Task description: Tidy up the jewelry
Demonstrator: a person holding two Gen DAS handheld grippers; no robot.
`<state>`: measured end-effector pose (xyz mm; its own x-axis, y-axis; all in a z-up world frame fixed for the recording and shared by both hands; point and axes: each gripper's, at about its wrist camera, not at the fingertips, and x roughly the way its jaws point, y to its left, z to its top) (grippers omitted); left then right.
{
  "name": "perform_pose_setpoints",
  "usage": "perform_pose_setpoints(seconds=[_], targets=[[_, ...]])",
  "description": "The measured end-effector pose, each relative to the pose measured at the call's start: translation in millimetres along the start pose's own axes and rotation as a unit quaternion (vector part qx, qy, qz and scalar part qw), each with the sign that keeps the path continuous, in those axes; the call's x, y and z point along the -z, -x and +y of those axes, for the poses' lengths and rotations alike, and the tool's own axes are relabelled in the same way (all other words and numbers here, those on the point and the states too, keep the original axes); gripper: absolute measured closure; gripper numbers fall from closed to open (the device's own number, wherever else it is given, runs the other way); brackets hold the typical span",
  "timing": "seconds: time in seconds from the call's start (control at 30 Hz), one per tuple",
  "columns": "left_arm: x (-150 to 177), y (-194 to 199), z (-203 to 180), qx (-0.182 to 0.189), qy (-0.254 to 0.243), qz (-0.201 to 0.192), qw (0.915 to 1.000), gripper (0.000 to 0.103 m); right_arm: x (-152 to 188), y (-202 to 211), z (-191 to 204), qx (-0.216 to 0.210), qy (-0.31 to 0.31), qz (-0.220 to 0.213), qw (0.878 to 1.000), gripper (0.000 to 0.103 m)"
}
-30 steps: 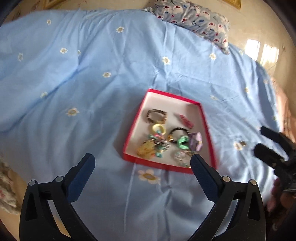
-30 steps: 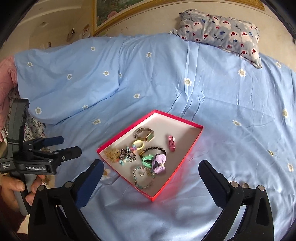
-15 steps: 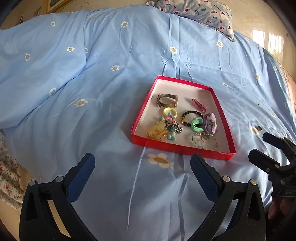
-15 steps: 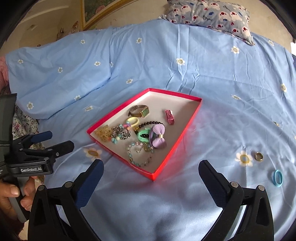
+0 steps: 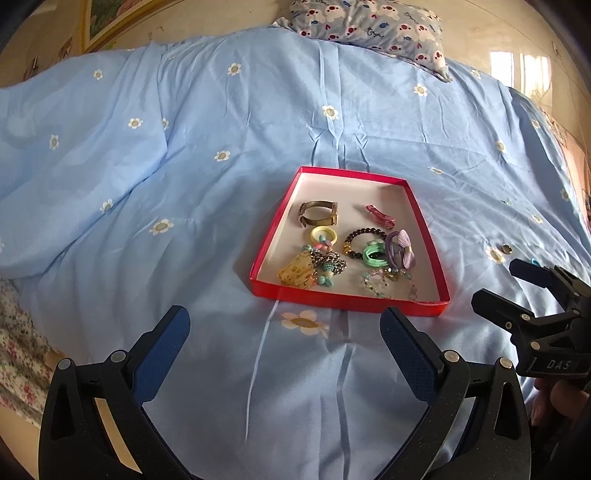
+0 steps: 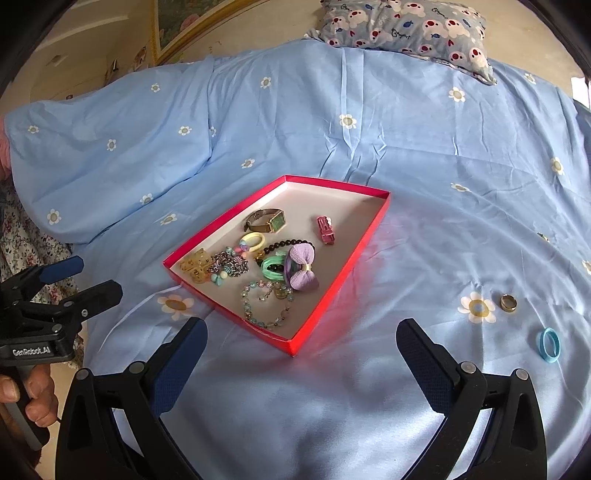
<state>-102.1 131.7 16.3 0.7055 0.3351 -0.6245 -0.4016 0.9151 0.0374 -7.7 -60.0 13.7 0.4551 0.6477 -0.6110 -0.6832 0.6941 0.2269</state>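
A red tray [image 5: 266, 251] [image 6: 343, 273] lies on the blue bedspread and holds a watch [image 6: 267, 221], a pink clip [image 6: 325, 229], a purple bow tie [image 6: 301, 271], a bead chain [image 6: 264, 306] and more jewelry. A gold ring [image 6: 508, 303] [image 5: 505, 249] and a blue ring [image 6: 549, 344] lie on the bedspread to the right of the tray. My left gripper [image 5: 284, 334] is open and empty, just short of the tray's near edge. My right gripper [image 6: 301, 345] is open and empty, near the tray's near corner.
A patterned pillow [image 6: 402, 27] lies at the far edge of the bed. A floral cloth [image 5: 18, 332] hangs at the left side. A framed picture [image 6: 184, 26] is on the wall behind.
Both views have come closer to the tray and tilted down. The gold ring and the blue ring have come into the right wrist view. Both grippers have stayed open.
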Motion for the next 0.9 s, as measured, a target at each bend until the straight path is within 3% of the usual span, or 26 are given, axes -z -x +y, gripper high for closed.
perform_pose_setpoints(seconds=[0.9], targets=[[-0.8, 5.1, -3.5, -0.005, -0.001, -0.004, 1.0000, 0.000, -0.6, 4.4, -0.5, -0.004, -0.001, -0.011, 1.000, 0.000]])
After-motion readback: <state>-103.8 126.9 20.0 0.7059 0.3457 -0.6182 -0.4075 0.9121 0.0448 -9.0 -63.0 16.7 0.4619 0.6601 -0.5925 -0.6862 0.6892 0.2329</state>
